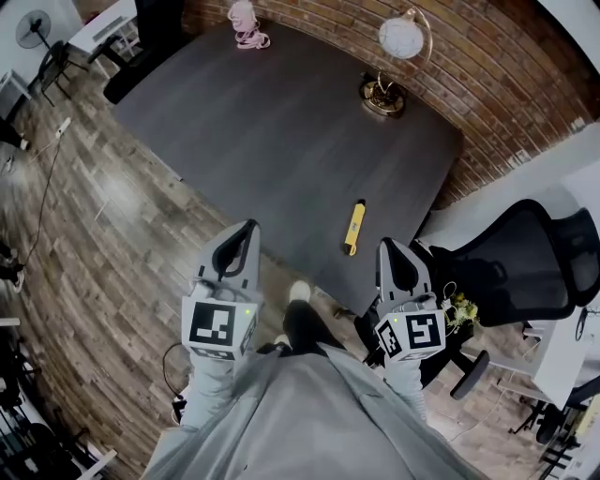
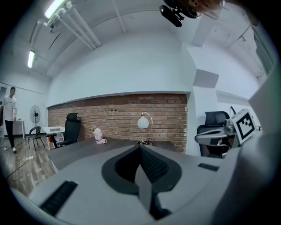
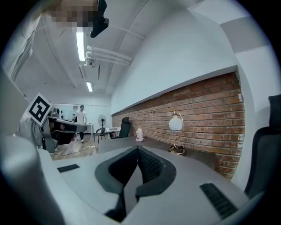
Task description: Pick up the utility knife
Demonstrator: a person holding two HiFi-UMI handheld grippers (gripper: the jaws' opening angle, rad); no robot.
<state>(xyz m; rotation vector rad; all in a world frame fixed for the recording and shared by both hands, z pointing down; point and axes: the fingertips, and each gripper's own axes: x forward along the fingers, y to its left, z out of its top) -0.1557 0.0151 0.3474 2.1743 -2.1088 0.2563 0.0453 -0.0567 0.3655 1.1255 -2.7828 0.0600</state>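
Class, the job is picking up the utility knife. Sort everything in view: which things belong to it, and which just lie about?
Belongs to the job:
utility knife, left gripper, right gripper, table

Just lying about:
lamp, pink toy, office chair

The right claw (image 3: 137, 150) sits closed and empty at lower centre; a globe lamp (image 3: 176, 124) stands right of centre on the dark surface (image 3: 153, 145).

A dark table (image 1: 281, 141) fills the upper middle of the head view on a wood plank floor (image 1: 103, 234), with a brick wall (image 1: 497, 84) at upper right, a globe lamp (image 1: 401, 39) beside it, a black office chair (image 1: 520, 267) at right and a standing fan (image 1: 35, 25) at upper left.
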